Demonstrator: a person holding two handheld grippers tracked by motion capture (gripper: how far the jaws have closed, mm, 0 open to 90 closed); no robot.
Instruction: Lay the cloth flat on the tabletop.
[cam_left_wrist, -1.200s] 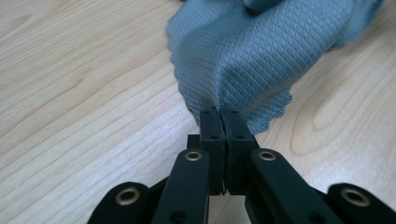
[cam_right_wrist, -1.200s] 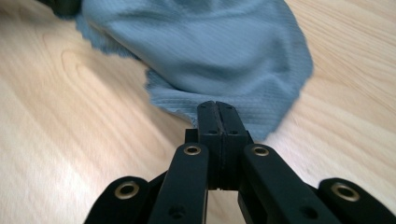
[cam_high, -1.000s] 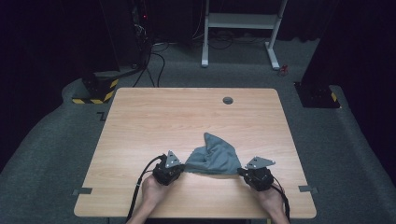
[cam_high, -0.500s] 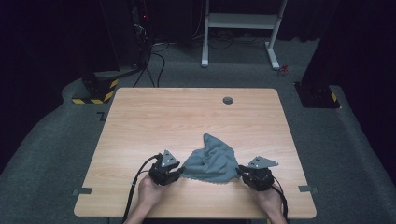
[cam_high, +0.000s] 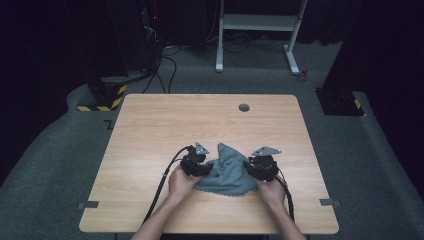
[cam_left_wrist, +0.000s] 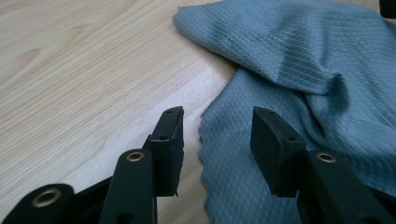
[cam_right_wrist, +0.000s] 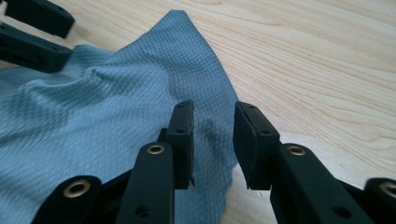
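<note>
In the high view, 2 forearms rise from the bottom edge of the frame, each hand carrying a gripper. The left gripper (cam_high: 201, 165) sits just left of centre in the lower half, and the right gripper (cam_high: 254, 169) sits just right of centre, with a black cable (cam_high: 161, 187) trailing down and left from the left one. Between the 2 lies a grey-blue cloth (cam_high: 226, 170), rumpled, flat on the wooden table (cam_high: 165, 125) near its front edge, with 1 corner peaking toward the middle of the frame.

In the left gripper view, the left gripper (cam_left_wrist: 217, 133) has its jaws partly apart and they have just been opening; the scalloped edge of the cloth (cam_left_wrist: 289, 60) lies on the table between them, and neither pad presses on it. In the right gripper view, the right gripper (cam_right_wrist: 214, 135) also stands partly open, its jaws having just been opening; the edge of the cloth (cam_right_wrist: 116, 107) runs between them, loose and ungripped. The left gripper's black jaws show at the upper left of that view.

Farther up in the high view, a small dark round grommet (cam_high: 244, 107) sits near the table's far edge. Beyond it, a white frame (cam_high: 257, 22) stands on the grey floor at the top of the frame.
</note>
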